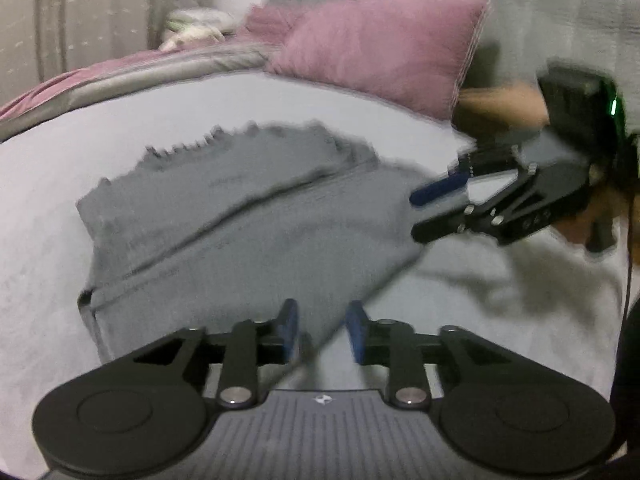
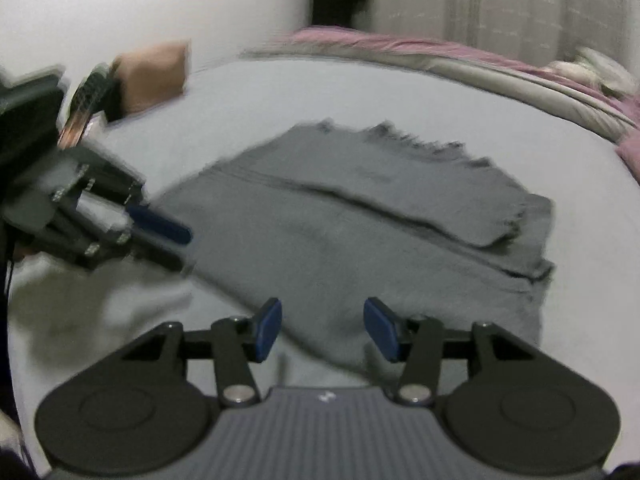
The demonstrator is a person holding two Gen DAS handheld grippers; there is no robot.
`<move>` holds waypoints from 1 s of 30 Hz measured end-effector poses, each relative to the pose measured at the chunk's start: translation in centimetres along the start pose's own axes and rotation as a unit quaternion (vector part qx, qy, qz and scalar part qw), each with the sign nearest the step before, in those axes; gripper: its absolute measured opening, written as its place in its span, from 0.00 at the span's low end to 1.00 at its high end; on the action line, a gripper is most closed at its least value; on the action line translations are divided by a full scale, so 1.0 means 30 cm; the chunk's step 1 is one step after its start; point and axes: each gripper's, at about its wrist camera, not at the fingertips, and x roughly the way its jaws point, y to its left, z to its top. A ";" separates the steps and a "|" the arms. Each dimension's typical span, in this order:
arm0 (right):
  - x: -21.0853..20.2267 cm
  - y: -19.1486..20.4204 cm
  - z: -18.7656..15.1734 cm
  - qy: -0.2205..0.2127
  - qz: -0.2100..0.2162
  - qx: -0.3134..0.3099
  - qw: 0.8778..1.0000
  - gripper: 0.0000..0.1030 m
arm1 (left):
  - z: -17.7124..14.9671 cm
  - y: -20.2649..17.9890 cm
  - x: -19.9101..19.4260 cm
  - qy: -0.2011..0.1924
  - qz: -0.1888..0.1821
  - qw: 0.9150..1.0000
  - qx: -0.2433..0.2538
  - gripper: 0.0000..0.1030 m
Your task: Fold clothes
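Note:
A grey garment (image 1: pixel 240 232) lies folded on the white bed sheet (image 1: pixel 36 240), with a frayed edge along its far side and one layer lapped over another. My left gripper (image 1: pixel 322 330) hovers open over the garment's near corner, nothing between its blue pads. In this view my right gripper (image 1: pixel 417 216) is at the garment's right edge, also open and empty. In the right wrist view the same garment (image 2: pixel 360 240) spreads ahead; my right gripper (image 2: pixel 325 328) is open above its near edge, and the left gripper (image 2: pixel 180 250) sits at the garment's left side. Both views are motion-blurred.
A pink pillow (image 1: pixel 380 44) leans against the grey headboard (image 1: pixel 540 8). A pink and grey blanket (image 2: pixel 400 48) runs along the bed's far edge, with curtains (image 2: pixel 520 4) behind. A hand (image 1: pixel 504 104) holds the right gripper. White sheet (image 2: pixel 592 208) surrounds the garment.

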 end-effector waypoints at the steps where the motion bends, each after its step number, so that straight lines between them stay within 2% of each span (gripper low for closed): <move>1: -0.005 -0.020 0.007 -0.011 -0.005 0.022 1.000 0.44 | 0.006 0.010 0.003 -0.009 0.003 1.000 -0.009 0.33; 4: 0.014 -0.055 0.001 -0.005 -0.021 0.045 0.999 0.41 | 0.010 0.030 0.040 0.005 0.019 1.000 -0.010 0.33; 6: 0.027 -0.077 -0.004 -0.001 -0.032 0.061 0.998 0.40 | -0.002 0.031 0.067 0.033 0.032 0.999 0.006 0.33; 10: 0.052 -0.112 -0.040 0.031 -0.058 0.048 0.997 0.38 | -0.038 0.036 0.065 0.085 0.046 0.994 0.051 0.37; 14: 0.009 -0.176 -0.072 0.043 -0.080 0.070 0.993 0.38 | -0.038 0.108 0.011 0.109 0.024 0.994 0.014 0.37; 16: -0.013 -0.198 -0.078 0.040 -0.088 0.084 0.992 0.39 | -0.029 0.135 -0.011 0.100 0.017 0.995 -0.011 0.37; 18: -0.025 -0.204 -0.066 0.026 -0.095 0.089 0.991 0.40 | -0.016 0.153 -0.029 0.071 0.017 0.997 -0.031 0.37; 20: -0.025 -0.201 -0.047 0.003 -0.089 0.097 0.991 0.40 | -0.003 0.163 -0.032 0.036 0.025 0.998 -0.044 0.37; 22: 0.002 -0.189 -0.029 -0.009 -0.091 0.098 0.991 0.40 | 0.005 0.165 -0.012 0.019 0.039 0.998 -0.047 0.38; 30: 0.131 -0.142 0.013 -0.029 -0.125 0.087 0.988 0.39 | -0.009 0.174 0.098 0.024 0.091 0.995 -0.018 0.39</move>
